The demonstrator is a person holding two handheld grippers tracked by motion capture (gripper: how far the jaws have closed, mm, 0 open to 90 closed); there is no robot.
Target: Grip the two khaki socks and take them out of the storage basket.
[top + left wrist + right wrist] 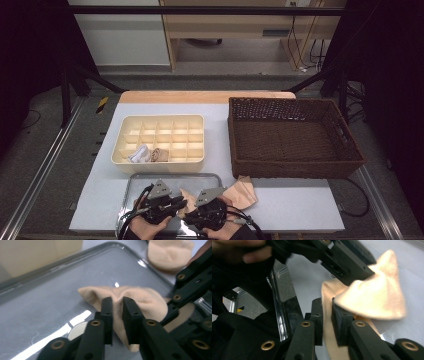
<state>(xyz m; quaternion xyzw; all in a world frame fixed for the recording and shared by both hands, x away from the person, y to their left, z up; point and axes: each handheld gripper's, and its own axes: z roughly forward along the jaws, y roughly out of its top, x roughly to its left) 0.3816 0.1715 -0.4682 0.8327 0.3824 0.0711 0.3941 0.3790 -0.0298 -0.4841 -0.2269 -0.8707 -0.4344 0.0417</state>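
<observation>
Peach knitted cloth, a soft sock, lies bunched on the shiny metal tray at the near edge of the desk. Both tongs work it together: the left tongs have a fold of it pinched between their narrow-set pads, and the right tongs are clamped on its edge the same way. By the look of it, the step in hand is folding or rolling the sock into a small bundle. Just right of the tray lies a second peach sock. Beyond stands the cream plastic divider box with two bundles already in its near cells, and to its right the dark brown woven basket. The next move calls for tightening the roll without losing either grip, then lifting it to a free cell.
</observation>
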